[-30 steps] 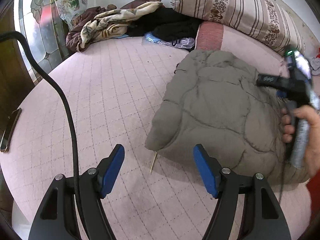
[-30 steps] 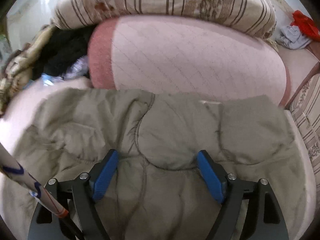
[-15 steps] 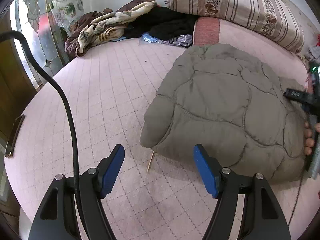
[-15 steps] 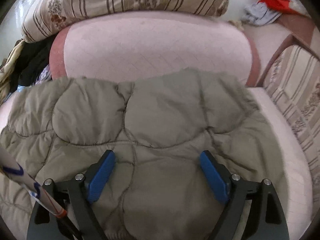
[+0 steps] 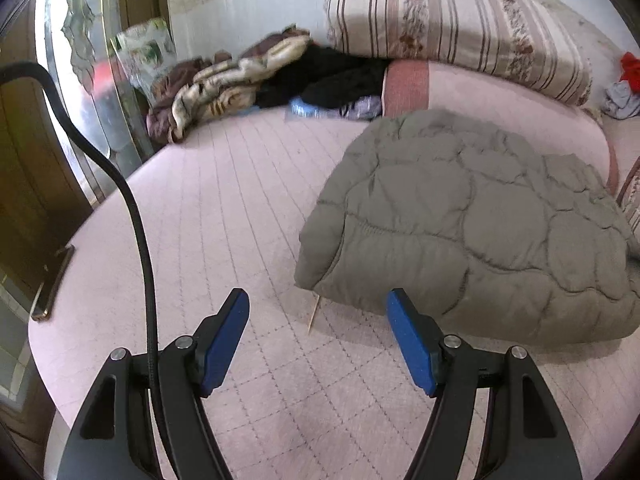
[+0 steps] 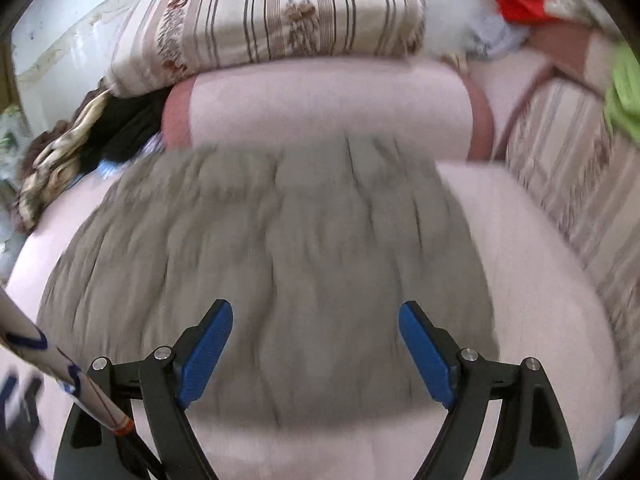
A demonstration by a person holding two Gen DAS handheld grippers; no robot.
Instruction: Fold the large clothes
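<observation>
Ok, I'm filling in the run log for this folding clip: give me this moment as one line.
stage: fold looks done | padded jacket: folded bundle on bed | left gripper: open, empty | right gripper: open, empty, above jacket

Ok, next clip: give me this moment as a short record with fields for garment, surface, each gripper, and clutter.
garment: grey-green quilted jacket, folded into a puffy bundle, lying on the bed
surface: pink quilted bedspread
left gripper: open, empty, over bare bedspread just beside the jacket's near corner
right gripper: open, empty, above the jacket's near edge; view is motion-blurred
behind jacket: pink bolster with striped pillow on top
clutter: heap of clothes at the far side; thin stick by the jacket corner
</observation>
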